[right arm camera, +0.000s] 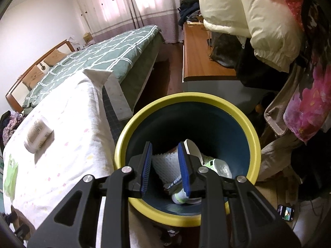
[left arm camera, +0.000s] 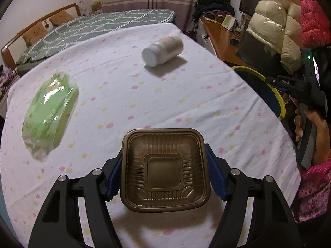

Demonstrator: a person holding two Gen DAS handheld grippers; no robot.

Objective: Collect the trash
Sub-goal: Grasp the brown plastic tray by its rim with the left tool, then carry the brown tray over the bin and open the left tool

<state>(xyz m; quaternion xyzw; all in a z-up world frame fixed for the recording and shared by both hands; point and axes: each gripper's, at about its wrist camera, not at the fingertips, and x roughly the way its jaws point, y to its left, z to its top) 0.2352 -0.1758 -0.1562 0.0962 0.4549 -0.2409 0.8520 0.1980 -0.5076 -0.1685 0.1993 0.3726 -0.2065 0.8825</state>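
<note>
My left gripper (left arm camera: 165,171) is shut on a brown plastic tray (left arm camera: 165,169) and holds it above the cloth-covered table (left arm camera: 186,107). A green wrapper (left arm camera: 50,111) lies at the table's left and a white bottle (left arm camera: 163,50) lies on its side further back. My right gripper (right arm camera: 164,169) is open and empty over the mouth of a blue bin with a yellow rim (right arm camera: 238,111). Inside the bin lie white foam netting (right arm camera: 167,165), a paper cup (right arm camera: 193,146) and a plastic bottle (right arm camera: 217,165). The bin's rim also shows in the left wrist view (left arm camera: 277,97).
A bed with a green quilt (right arm camera: 99,55) stands beyond the table. A wooden desk (right arm camera: 198,57) is behind the bin. Jackets and clothes (right arm camera: 258,20) hang at the right. A phone (right arm camera: 285,212) lies on the floor near the bin.
</note>
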